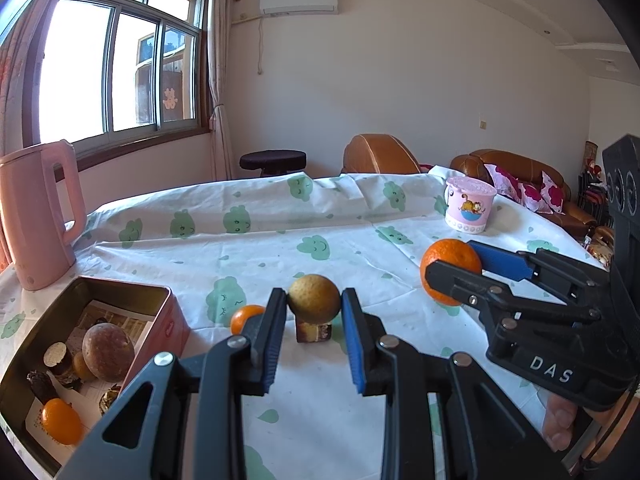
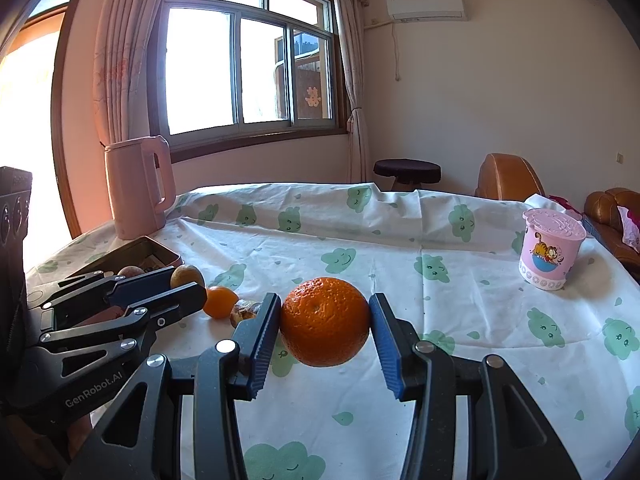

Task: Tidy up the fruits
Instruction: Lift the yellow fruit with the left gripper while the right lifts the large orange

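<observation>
My left gripper (image 1: 314, 306) is shut on a yellow-brown round fruit (image 1: 314, 298) and holds it above the table. My right gripper (image 2: 324, 324) is shut on a large orange (image 2: 324, 322), also lifted; it shows in the left wrist view (image 1: 450, 270) too. A small orange (image 1: 245, 318) lies on the cloth, left of a small brown wrapped block (image 1: 314, 332). An open pink tin (image 1: 160, 320) at the left holds a brown round fruit (image 1: 107, 352), a small orange (image 1: 61, 420) and small wrapped items.
A pink kettle (image 1: 38, 216) stands behind the tin at the table's left edge. A pink lidded cup (image 1: 469, 204) stands at the far right. The table wears a white cloth with green clouds (image 1: 280, 240). A stool and brown sofas stand beyond.
</observation>
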A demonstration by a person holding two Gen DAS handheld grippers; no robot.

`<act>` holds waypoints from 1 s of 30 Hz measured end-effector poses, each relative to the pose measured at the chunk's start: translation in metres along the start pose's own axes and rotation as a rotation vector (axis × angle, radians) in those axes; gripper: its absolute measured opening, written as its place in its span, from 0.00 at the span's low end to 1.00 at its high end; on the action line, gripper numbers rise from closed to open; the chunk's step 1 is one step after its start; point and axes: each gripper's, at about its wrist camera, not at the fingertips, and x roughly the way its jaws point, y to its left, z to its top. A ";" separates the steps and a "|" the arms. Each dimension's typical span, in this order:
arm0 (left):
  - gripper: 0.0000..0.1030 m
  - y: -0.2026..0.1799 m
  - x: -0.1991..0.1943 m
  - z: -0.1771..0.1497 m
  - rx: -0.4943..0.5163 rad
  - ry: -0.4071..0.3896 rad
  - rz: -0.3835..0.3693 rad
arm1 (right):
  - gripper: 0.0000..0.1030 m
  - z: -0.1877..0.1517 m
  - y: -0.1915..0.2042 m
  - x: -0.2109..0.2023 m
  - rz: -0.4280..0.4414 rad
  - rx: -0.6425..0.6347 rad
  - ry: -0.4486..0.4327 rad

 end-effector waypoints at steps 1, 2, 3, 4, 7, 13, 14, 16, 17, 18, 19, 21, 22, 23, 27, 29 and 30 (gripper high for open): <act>0.29 0.000 -0.001 0.000 0.000 -0.003 0.000 | 0.46 0.000 0.000 0.000 -0.001 0.000 -0.003; 0.29 0.000 -0.001 0.000 0.000 -0.005 0.001 | 0.46 0.000 0.000 -0.001 -0.001 -0.001 -0.005; 0.29 0.000 -0.001 0.000 -0.001 -0.008 0.002 | 0.46 0.000 0.000 -0.001 -0.002 -0.001 -0.007; 0.29 0.001 -0.002 0.000 -0.001 -0.010 0.002 | 0.46 0.000 0.000 -0.002 -0.002 -0.001 -0.010; 0.29 0.001 -0.004 0.000 -0.002 -0.022 0.005 | 0.46 -0.001 0.000 -0.004 -0.005 -0.002 -0.018; 0.29 0.001 -0.009 0.000 -0.001 -0.045 0.013 | 0.46 -0.002 0.000 -0.012 -0.010 -0.008 -0.057; 0.29 0.001 -0.009 0.000 -0.001 -0.049 0.015 | 0.46 -0.002 0.001 -0.013 -0.011 -0.011 -0.063; 0.29 0.000 -0.010 0.000 0.000 -0.056 0.017 | 0.46 -0.002 0.001 -0.014 -0.013 -0.014 -0.071; 0.29 0.000 -0.011 0.000 0.001 -0.060 0.019 | 0.46 -0.002 0.001 -0.015 -0.014 -0.014 -0.074; 0.29 -0.001 -0.012 0.000 0.002 -0.065 0.021 | 0.46 -0.002 0.001 -0.015 -0.015 -0.014 -0.078; 0.29 -0.001 -0.013 0.000 0.003 -0.069 0.023 | 0.46 -0.002 0.001 -0.016 -0.016 -0.014 -0.082; 0.29 -0.001 -0.014 0.000 0.005 -0.079 0.027 | 0.46 -0.002 0.001 -0.018 -0.018 -0.013 -0.092; 0.29 -0.002 -0.015 0.000 0.007 -0.083 0.028 | 0.46 -0.002 0.001 -0.019 -0.019 -0.014 -0.097; 0.29 -0.002 -0.016 0.000 0.007 -0.087 0.030 | 0.46 -0.003 0.001 -0.020 -0.020 -0.015 -0.103; 0.29 -0.001 -0.017 0.000 0.005 -0.094 0.030 | 0.46 -0.003 0.002 -0.023 -0.023 -0.023 -0.124; 0.29 -0.001 -0.018 0.000 0.004 -0.095 0.031 | 0.46 -0.003 0.003 -0.023 -0.024 -0.026 -0.125; 0.29 -0.001 -0.018 0.000 0.005 -0.094 0.033 | 0.46 -0.003 0.003 -0.023 -0.025 -0.026 -0.123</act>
